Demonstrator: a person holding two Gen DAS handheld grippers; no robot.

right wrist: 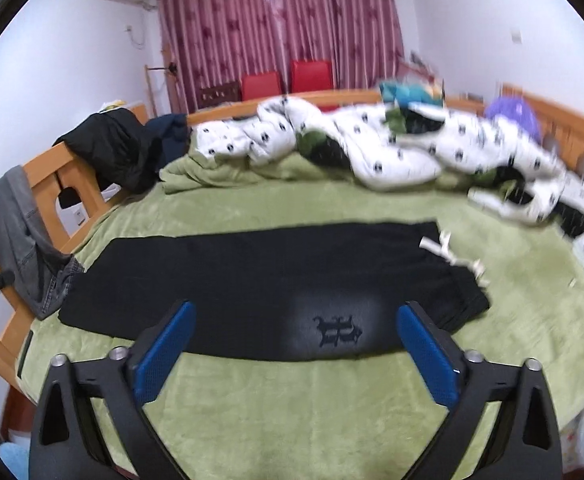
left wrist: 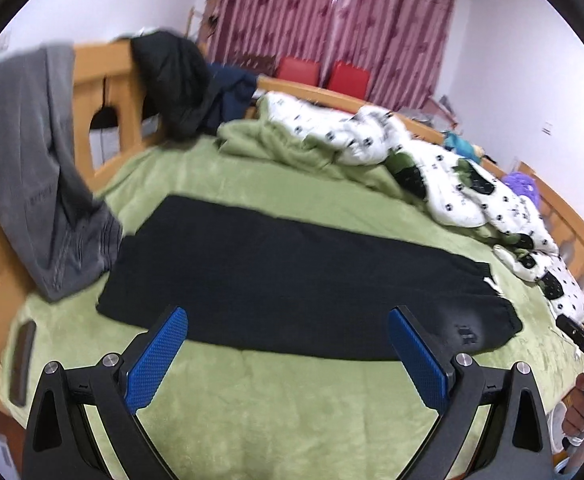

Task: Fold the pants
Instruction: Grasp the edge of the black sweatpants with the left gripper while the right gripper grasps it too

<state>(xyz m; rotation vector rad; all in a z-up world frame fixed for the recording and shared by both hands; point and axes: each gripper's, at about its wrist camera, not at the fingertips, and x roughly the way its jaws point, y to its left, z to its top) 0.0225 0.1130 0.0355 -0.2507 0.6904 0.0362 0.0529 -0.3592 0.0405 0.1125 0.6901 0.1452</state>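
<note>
- Pants (right wrist: 252, 284), black, lie flat across a green blanket (right wrist: 292, 408) on a wooden-framed bed (right wrist: 92, 176). They appear already folded lengthwise, one leg on the other. The waistband with its white drawstring (right wrist: 448, 252) is at the right; the cuffs point left, close to grey jeans (left wrist: 32, 168) draped over the bed rail.
- Left gripper (left wrist: 288, 344) hovers over the near edge of the pants, blue pads (left wrist: 158, 356) spread wide, nothing between them.
- Right gripper (right wrist: 296, 344) hovers nearer the waist end, above a small dark logo (right wrist: 338, 332). Its jaws also stand apart and empty.
- Judged step: reach in and take hold for the crosswise fold.
- To do it well, each gripper likely should pinch both layers at one end, one near corner and one far, so the stacked legs stay together.
- Lift low, carry that end evenly onto the other, keeping edges aligned.
- Risks: catching the plush blanket with the cloth, or snagging the drawstring.
- A rumpled white patterned quilt (right wrist: 372, 152) lies well behind, clear of the work.
</note>
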